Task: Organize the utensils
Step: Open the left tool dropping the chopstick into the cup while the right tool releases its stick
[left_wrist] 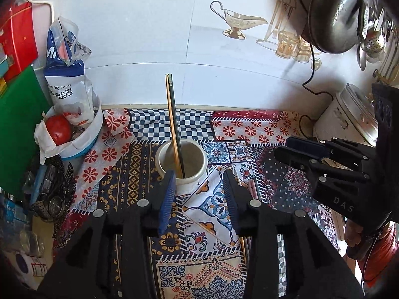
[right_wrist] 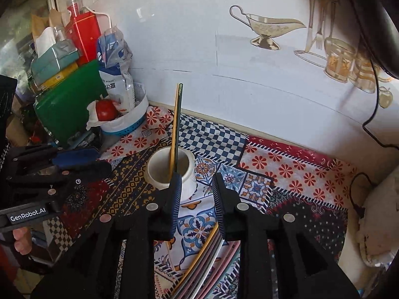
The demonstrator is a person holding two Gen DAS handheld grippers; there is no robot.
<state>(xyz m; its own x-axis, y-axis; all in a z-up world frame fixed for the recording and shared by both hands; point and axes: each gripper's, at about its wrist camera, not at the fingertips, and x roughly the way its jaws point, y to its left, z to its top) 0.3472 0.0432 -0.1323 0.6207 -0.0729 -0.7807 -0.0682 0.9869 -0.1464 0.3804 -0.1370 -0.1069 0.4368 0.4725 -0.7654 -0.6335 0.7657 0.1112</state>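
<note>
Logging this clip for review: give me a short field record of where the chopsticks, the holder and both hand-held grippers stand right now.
holder: white cup, upright on patterned cloth
in holder: two chopsticks, leaning toward the wall
loose: more chopsticks flat on the cloth
left hand-held gripper: open, empty
right hand-held gripper: open, empty
</note>
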